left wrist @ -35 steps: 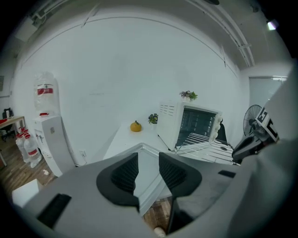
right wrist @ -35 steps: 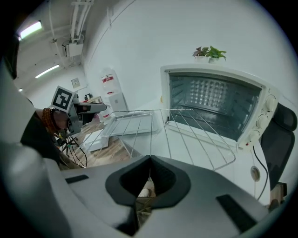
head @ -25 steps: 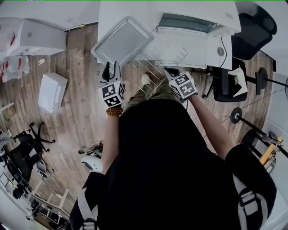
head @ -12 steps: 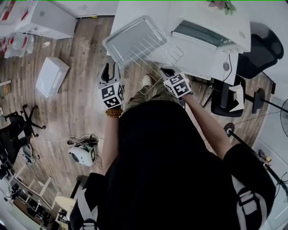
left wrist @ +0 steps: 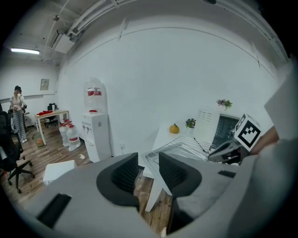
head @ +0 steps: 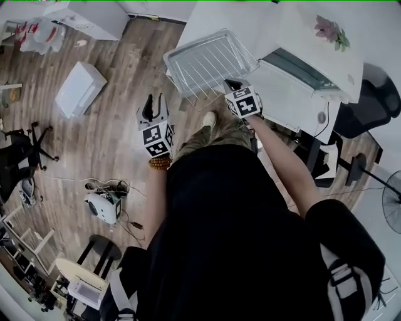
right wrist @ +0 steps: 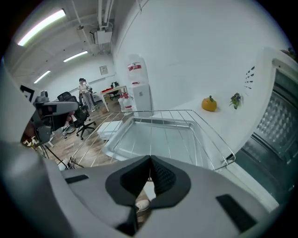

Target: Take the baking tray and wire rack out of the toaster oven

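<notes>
In the head view your right gripper [head: 233, 84] sat just below the frame's upper centre, its fingers pinched tight on the near edge wire of the wire rack [head: 216, 70]; the rack ran away from those fingers toward the upper left, over the baking tray [head: 194, 56], which lay on the white counter [head: 250, 19] left of the open toaster oven [head: 301, 69]; both were out of the oven. Your left gripper [head: 152, 100] hung over the floor, lower left of the tray's near corner and well apart from it, so the right hand was plainly the nearer one.

In the left gripper view the fingers [left wrist: 173, 172] stood partly apart with nothing between them, only floor and the counter's edge in the gap; rack and tray lay ahead and to the right.

In the right gripper view the fingers [right wrist: 163, 179] were closed on a thin wire of the rack, whose far edge [right wrist: 163, 110] lay straight ahead; the tray [right wrist: 158, 139] lay beneath it, long axis in line with the fingers; whether the rack rested on the tray you could not tell; lowering and letting go looked like the next step.
</notes>
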Action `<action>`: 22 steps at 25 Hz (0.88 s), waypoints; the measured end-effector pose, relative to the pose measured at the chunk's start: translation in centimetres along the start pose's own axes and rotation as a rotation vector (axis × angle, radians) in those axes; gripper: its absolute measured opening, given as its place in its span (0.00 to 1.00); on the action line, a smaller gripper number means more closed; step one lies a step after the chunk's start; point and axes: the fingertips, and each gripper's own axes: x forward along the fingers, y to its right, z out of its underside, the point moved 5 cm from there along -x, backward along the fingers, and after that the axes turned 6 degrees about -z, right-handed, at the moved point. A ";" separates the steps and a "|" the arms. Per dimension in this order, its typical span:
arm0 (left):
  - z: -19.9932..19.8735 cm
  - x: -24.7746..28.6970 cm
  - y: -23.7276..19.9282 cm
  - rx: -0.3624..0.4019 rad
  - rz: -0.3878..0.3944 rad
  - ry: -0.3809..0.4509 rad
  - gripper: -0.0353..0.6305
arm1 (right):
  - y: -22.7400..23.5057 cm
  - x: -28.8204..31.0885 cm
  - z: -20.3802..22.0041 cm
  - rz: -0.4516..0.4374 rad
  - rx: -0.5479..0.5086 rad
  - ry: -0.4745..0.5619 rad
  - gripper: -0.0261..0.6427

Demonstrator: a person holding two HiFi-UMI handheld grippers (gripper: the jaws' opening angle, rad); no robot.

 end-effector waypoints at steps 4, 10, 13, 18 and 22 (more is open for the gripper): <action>0.2 -0.9 -1.7 -0.025 -0.062 0.003 0.28 | 1.5 2.5 -1.6 0.011 0.001 -0.017 0.08; 0.7 -2.3 -4.1 -0.062 -0.153 0.006 0.28 | 2.0 5.1 -2.3 0.008 -0.011 -0.052 0.08; 0.9 -2.8 -4.7 -0.071 -0.182 0.008 0.28 | 1.8 6.1 -2.0 0.006 -0.027 -0.077 0.08; 1.2 -3.1 -5.0 -0.083 -0.203 0.004 0.28 | 2.0 7.0 -1.4 0.044 -0.035 -0.087 0.08; 1.0 -3.2 -5.0 -0.081 -0.195 0.003 0.28 | 1.3 6.5 -2.1 0.065 -0.096 -0.061 0.08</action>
